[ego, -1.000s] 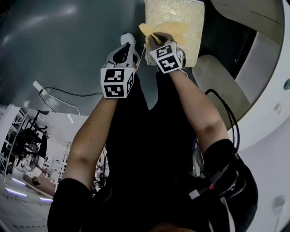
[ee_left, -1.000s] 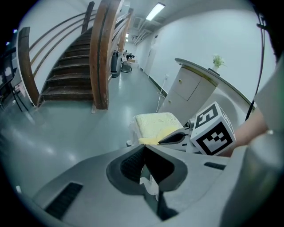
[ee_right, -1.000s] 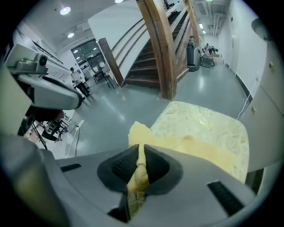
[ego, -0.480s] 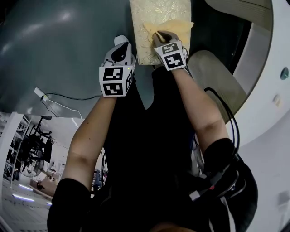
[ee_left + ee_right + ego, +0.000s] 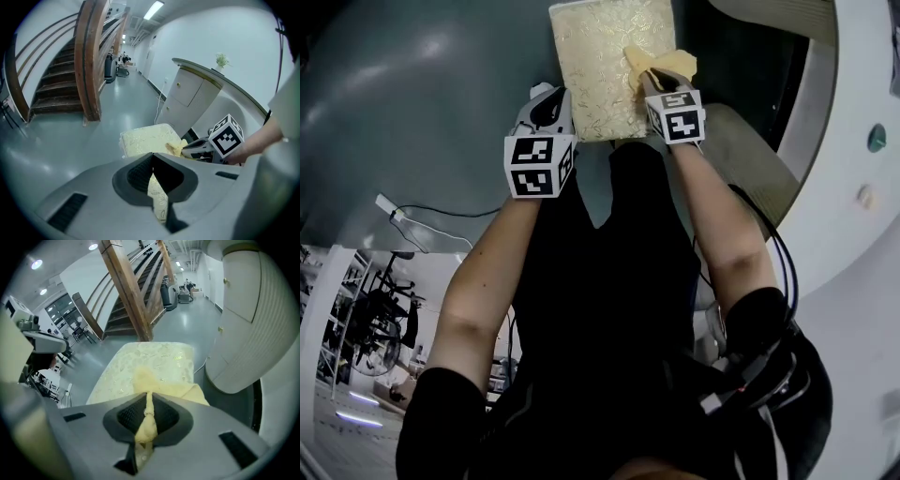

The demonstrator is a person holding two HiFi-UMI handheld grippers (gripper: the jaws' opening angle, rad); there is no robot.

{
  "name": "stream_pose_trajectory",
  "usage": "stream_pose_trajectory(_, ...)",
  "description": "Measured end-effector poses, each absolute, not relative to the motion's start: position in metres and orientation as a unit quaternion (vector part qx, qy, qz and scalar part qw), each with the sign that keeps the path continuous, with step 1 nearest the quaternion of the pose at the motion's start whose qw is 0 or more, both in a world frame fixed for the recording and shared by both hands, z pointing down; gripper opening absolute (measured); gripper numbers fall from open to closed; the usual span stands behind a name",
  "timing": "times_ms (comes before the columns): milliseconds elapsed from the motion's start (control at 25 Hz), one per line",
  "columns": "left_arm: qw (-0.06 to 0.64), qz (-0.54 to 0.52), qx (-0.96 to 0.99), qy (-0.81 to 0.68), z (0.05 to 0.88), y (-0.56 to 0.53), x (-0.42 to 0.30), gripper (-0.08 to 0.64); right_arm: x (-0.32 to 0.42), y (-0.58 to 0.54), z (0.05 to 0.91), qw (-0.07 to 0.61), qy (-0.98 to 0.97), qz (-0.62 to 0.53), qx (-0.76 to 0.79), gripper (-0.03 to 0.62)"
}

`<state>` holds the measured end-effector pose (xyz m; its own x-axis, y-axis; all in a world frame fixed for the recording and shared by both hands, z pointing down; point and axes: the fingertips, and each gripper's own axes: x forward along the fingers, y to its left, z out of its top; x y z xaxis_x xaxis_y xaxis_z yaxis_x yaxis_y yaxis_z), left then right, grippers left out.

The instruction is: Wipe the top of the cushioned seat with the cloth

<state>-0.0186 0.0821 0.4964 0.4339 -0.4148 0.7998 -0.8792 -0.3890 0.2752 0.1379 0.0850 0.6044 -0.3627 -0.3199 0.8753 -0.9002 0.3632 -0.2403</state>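
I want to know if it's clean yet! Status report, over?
Left gripper shut beside seat. Right gripper shut on cloth, on seat top. Nothing in the way.

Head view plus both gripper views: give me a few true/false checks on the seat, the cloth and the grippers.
1. The right gripper is shut on the cloth. True.
2. The cloth lies on the left half of the cushioned seat. False: it is on the right side.
3. The left gripper is at the seat's near left corner. True.
4. The left gripper's jaws are spread wide. False: they are together, with patterned seat fabric showing between them.
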Motion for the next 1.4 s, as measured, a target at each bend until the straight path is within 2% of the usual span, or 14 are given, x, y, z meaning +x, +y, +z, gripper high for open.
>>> stream_pose_trajectory(400, 0.352, 0.328, 0.778, -0.404, 0.491, 0.069, -0.011, 0.003, 0.217, 0.073, 0.601, 0.371, -0.643, 0.424, 0.519, 0.040)
stream_pose_trajectory(560, 0.351, 0.327, 0.782, -0.397, 0.487, 0.067, -0.011, 0.003, 0.214, 0.059, 0.570, 0.350, -0.663, 0.405, 0.523, 0.040)
stream_pose_trajectory(880, 0.335, 0.311, 0.792, -0.405, 0.458, 0.052, -0.024, 0.003, 0.123, 0.027, 0.481, 0.265, -0.736, 0.395, 0.482, 0.040)
stream_pose_trajectory(1160, 0.342, 0.303, 0.778, -0.432, 0.459, 0.048, -0.063, 0.003, 0.011, 0.012, 0.465, 0.217, -0.797, 0.409, 0.388, 0.040)
stream_pose_trajectory(1400, 0.362, 0.314, 0.750, -0.455, 0.485, 0.059, -0.095, 0.003, -0.030, 0.006, 0.525, 0.258, -0.798, 0.415, 0.355, 0.040)
